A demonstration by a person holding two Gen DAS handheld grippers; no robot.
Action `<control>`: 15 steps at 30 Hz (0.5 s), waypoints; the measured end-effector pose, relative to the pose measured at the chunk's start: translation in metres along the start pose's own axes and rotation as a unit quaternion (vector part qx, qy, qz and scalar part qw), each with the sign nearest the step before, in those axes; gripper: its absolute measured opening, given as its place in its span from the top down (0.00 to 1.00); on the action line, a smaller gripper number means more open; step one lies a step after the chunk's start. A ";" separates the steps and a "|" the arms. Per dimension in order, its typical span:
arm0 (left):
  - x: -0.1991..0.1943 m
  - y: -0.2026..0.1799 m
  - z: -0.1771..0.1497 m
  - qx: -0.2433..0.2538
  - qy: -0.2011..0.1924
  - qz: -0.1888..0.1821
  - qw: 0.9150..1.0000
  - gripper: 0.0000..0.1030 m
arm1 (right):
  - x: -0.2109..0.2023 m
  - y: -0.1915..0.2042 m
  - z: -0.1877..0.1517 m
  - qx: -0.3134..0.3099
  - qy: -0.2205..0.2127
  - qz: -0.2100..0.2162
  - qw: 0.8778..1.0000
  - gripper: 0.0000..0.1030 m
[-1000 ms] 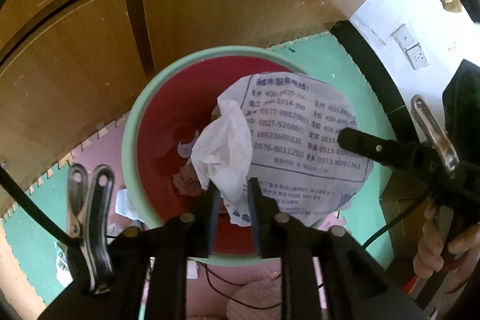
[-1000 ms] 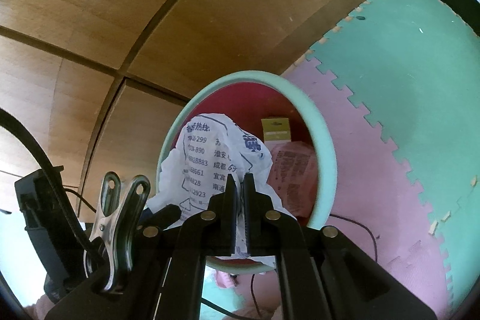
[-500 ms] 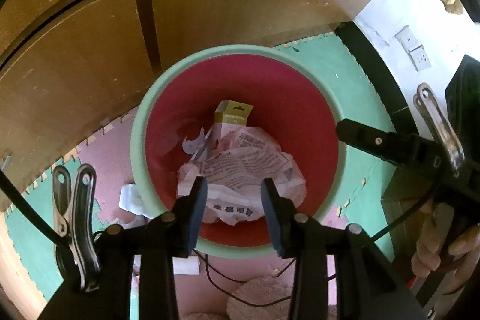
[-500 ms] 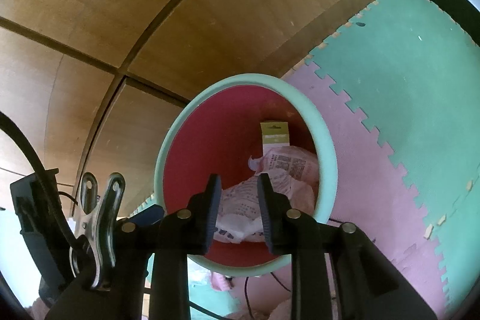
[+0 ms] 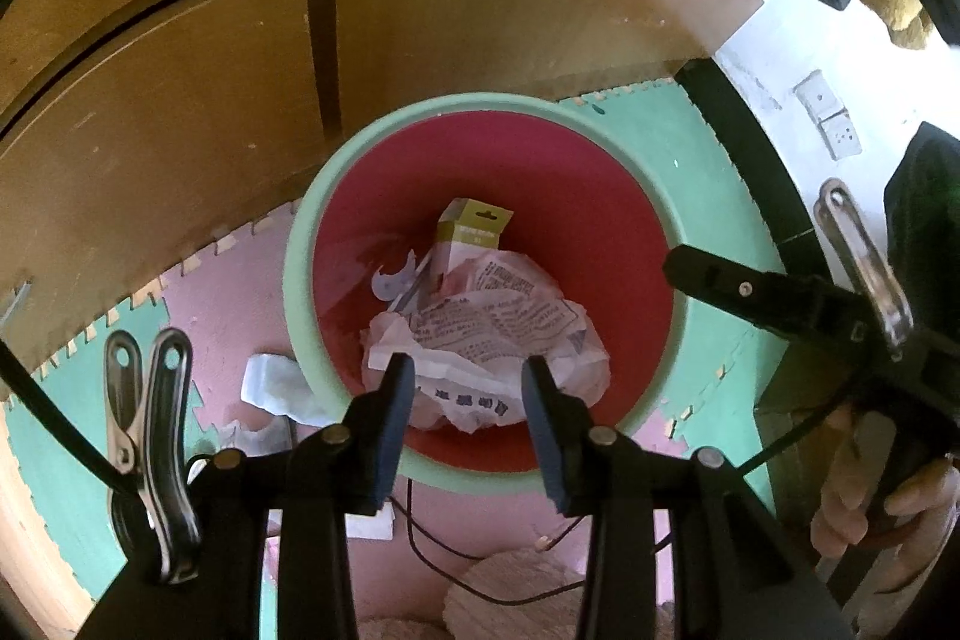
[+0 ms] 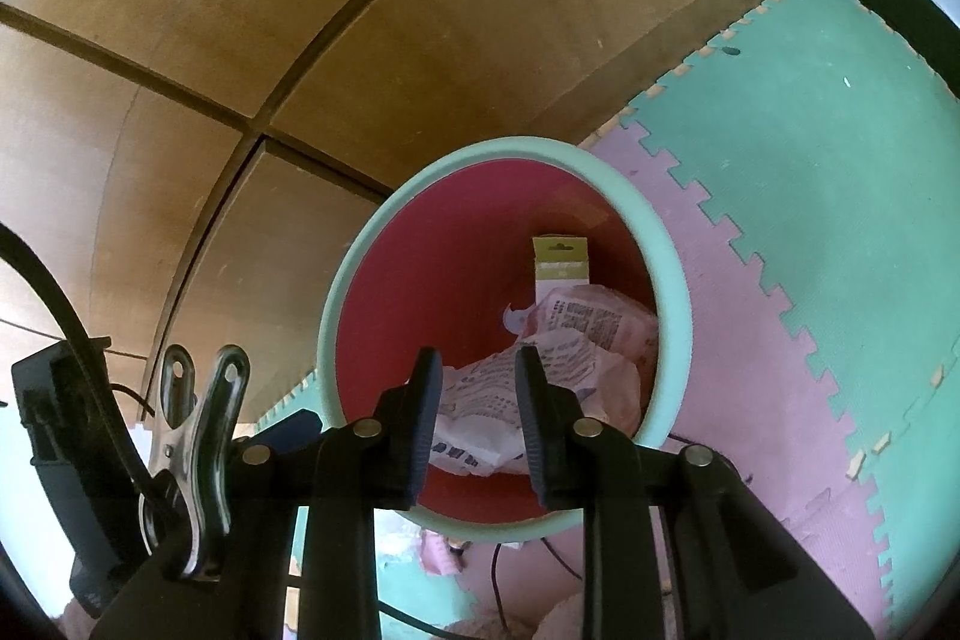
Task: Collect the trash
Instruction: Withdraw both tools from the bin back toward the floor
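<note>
Now both the left gripper (image 5: 468, 388) and the right gripper (image 6: 474, 388), jaws just opened and empty, hover above the red bin with mint-green rim (image 5: 480, 103); the crumpled printed paper (image 5: 492, 340) lies inside, so they should lift straight away.

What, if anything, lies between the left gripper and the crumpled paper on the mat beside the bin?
Nothing visible does. The left gripper hangs open over the bin; the crumpled paper lies on the mat by the bin's outer wall, uncovered.
</note>
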State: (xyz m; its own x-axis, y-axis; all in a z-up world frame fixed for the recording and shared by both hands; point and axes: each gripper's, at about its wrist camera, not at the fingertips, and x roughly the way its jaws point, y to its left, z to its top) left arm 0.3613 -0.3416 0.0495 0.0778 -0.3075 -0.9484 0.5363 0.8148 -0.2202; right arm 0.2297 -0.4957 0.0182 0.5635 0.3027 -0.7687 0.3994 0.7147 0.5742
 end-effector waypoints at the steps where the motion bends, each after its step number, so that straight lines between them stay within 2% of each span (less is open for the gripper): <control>1: -0.002 0.001 -0.001 -0.002 -0.001 -0.001 1.000 0.62 | 0.000 0.002 0.000 -0.002 0.001 0.000 1.000 0.74; 15: -0.022 0.028 -0.016 -0.038 -0.014 -0.004 0.999 0.62 | 0.007 0.032 -0.009 -0.036 0.017 0.007 0.999 0.74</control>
State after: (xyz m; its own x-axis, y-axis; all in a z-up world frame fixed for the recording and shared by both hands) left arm 0.3611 -0.3045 0.0605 0.0990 -0.3264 -0.9400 0.4708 0.8476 -0.2447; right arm 0.2397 -0.4646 0.0284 0.5439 0.3333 -0.7701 0.3384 0.7527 0.5647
